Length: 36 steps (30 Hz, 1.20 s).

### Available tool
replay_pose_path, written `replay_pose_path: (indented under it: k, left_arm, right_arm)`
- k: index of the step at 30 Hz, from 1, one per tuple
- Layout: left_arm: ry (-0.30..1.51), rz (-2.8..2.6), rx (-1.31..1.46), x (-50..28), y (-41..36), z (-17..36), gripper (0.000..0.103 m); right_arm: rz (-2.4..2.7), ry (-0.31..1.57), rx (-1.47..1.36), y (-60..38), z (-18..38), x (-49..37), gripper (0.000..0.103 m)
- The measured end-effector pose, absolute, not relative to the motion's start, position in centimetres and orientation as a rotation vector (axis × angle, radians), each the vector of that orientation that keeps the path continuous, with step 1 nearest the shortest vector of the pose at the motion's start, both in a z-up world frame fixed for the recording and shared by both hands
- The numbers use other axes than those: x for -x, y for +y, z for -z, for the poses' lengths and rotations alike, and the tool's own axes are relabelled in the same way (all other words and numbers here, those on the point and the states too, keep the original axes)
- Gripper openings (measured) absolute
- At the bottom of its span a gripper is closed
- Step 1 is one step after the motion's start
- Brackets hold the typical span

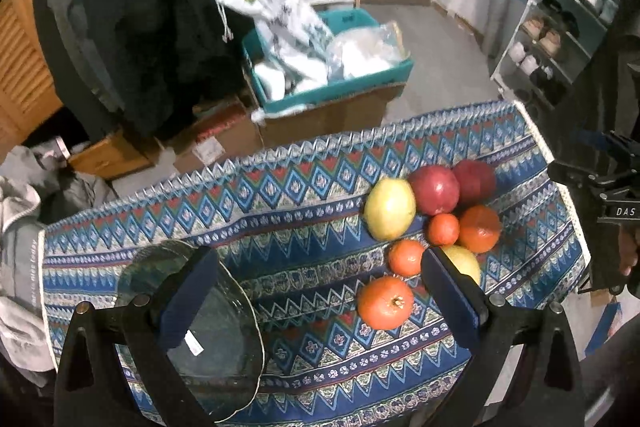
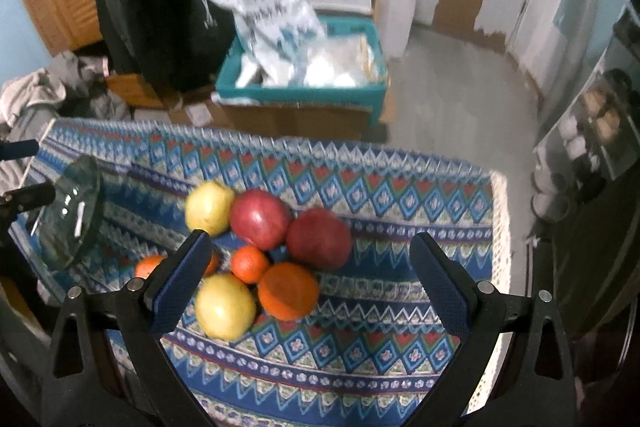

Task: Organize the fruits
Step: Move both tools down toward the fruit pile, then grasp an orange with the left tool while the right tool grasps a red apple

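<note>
The left gripper (image 1: 320, 291) spreads wide, holding nothing, above the clear round glass plate (image 1: 224, 347) and an orange tangerine (image 1: 385, 302). The right gripper (image 2: 312, 275), equally wide and empty, hovers over clustered fruit on the blue patterned tablecloth (image 2: 360, 367), a yellow apple (image 2: 225, 306) nearest.

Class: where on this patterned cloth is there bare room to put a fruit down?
Free: between the glass plate and the fruit cluster, and right of the cluster toward the cloth's fringed edge. Crowded: the cluster itself.
</note>
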<state>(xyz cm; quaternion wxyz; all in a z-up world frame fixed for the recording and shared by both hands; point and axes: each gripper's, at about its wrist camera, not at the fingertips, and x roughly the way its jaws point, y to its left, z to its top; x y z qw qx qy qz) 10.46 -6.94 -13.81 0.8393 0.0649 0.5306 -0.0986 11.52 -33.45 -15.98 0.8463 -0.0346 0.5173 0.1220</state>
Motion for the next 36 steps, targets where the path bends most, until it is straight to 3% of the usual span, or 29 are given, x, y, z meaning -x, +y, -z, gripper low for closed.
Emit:
replay_pose_path:
  k: [18, 34, 36]
  left_arm:
    - [1.309, 0.237, -0.154, -14.7, -8.0, 23.1, 0.102]
    - [1.384, 0.297, -0.156, -15.8, -9.6, 27.0, 0.102]
    - [1.392, 0.304, -0.152, -15.7, -9.9, 27.3, 0.102]
  right_arm:
    - [-0.309, 1.348, 0.143, -33.4, 27.4, -17.7, 0.093]
    - [-0.419, 1.395, 0.122, -33.0, 30.9, -19.5, 0.086]
    - [-0.451, 1.394, 0.091, -33.1, 30.9, -19.6, 0.078]
